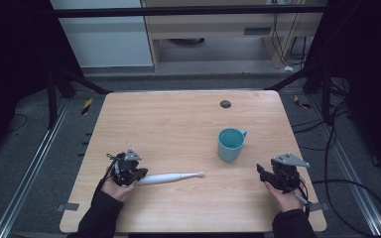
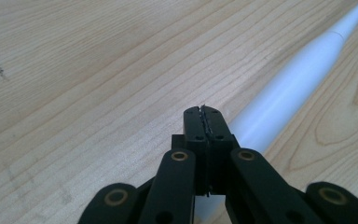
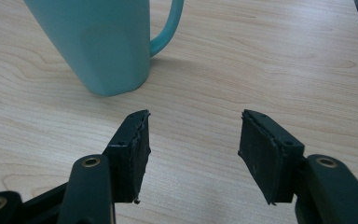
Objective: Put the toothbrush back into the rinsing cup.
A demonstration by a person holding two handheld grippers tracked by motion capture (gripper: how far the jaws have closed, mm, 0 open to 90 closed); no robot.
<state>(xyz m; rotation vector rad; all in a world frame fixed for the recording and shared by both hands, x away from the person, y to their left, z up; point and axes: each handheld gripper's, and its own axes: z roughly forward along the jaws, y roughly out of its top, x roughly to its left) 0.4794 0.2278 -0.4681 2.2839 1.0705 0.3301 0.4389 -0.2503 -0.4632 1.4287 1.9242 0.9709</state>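
light wooden table (image 1: pixel 178 124) fills the middle of the high view. teal ceramic mug (image 1: pixel 229 144) stands upright right of centre, handle pointing toward the upper right of the frame. white plastic electric-toothbrush-shaped wand (image 1: pixel 171 178) lies flat in the lower middle, thick end at the left, thin tip pointing right. small dark round disc (image 1: pixel 225 104) sits near the table's far edge, well apart from everything else.

left gripper (image 1: pixel 140 174) is in the lower left of the high view, held in the person's left hand (image 1: pixel 114 187), right at the wand's thick end. in the left gripper view the left gripper (image 2: pixel 203 114) has its jaws pressed together with nothing between them; the wand (image 2: pixel 298 84) runs just beside them toward the upper right corner. touching or not: cannot tell.

right gripper (image 1: pixel 261 171) is in the lower right of the high view, held in the right hand (image 1: pixel 285 198), near the mug but apart from it. in the right gripper view the right gripper (image 3: pixel 193 140) has its jaws spread wide over bare wood, mug (image 3: pixel 98 42) at upper left ahead of them.
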